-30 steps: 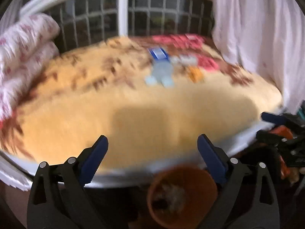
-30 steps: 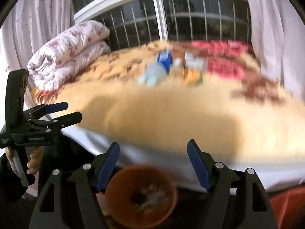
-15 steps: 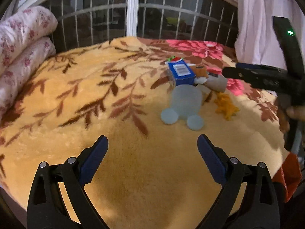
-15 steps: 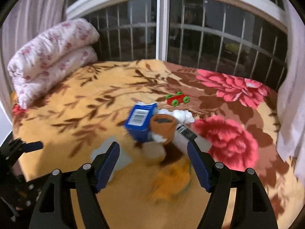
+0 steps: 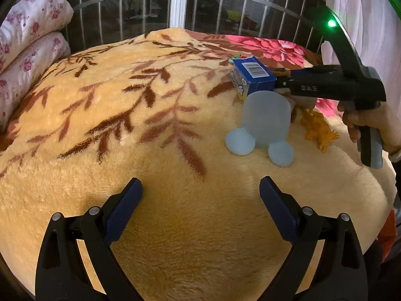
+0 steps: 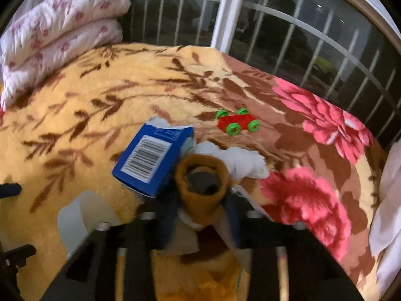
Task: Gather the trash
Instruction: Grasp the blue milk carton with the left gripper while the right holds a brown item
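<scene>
My right claw (image 6: 203, 215) has its fingers drawn in narrow around a brown cup-like thing (image 6: 201, 188) in the trash pile on the bed (image 5: 175, 225). The view is blurred, so I cannot tell whether the fingers truly bite it or only bracket it. My left claw (image 5: 200, 200) gapes wide and empty over bare blanket, well short of the pile.

Taking the blue carton (image 6: 153, 160) as landmark, the cup touches its right edge. A crumpled white tissue (image 6: 240, 161) lies just beyond the cup, a frosted plastic cup (image 5: 267, 120) with two round lids (image 5: 240, 141) lies on the carton's near side, and orange scraps (image 5: 318, 131) lie further along. A red toy car (image 6: 237, 123) sits apart behind it.

I judge the collecting barely started: everything lies on the bed, nothing lifted.
</scene>
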A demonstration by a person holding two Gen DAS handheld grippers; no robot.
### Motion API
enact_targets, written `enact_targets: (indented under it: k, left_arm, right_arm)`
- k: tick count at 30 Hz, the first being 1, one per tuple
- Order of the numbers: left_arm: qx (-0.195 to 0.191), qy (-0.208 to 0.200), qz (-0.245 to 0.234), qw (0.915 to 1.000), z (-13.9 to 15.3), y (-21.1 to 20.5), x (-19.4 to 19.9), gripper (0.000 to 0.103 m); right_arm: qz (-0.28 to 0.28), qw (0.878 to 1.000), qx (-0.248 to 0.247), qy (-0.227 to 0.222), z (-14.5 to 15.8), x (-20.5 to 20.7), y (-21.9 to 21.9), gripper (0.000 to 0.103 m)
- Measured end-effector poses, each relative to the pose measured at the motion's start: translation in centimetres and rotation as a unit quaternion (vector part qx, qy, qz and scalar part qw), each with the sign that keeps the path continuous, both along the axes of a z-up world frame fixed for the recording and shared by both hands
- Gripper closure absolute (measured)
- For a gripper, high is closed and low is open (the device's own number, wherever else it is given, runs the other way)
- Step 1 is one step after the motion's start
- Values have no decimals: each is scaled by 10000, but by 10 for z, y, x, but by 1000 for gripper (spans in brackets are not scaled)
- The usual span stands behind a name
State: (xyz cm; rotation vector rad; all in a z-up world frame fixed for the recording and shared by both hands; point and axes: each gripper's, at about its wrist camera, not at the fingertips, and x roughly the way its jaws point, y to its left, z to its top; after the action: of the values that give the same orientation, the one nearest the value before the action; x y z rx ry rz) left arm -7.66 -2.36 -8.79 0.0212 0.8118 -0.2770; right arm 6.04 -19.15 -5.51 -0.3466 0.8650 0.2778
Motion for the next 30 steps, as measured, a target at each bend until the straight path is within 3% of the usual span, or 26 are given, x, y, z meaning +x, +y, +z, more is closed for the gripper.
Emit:
enact_targets:
  k: [2,8,11,15,19,22,30]
  left_arm:
    - [34,7,9,10000,0,-1,0,11]
    - [-249,69,-129,9996,21,-1,7,11]
    - [-246,35,-176,9995,41,-10,21,11]
    - [-217,137,-318,9992,61,-35,49,11]
    - [-292,384,-446,9978,72,-65,84,11]
    - [-269,601,-442,9968,72,-84,107,11]
    - [-287,1720,-228,9844,33,-108,172,11]
  right_arm:
    - [-11,10000,-51,-33,1,-1,4,82]
    - [-328,9940,983,-353,42,-34,-36,82]
    - [-552,9856,1460,-646,65,-74,-72,82]
    - [-893,9779,1654,-914,75,-125,-104,82]
    - [-1110,9746,1631,-1061,68,-177,-119,81]
    - [-1180,9699,1919,-924,50,-207,-126,81]
    - [-1527,9622,2169,-617,12,-232,-146,81]
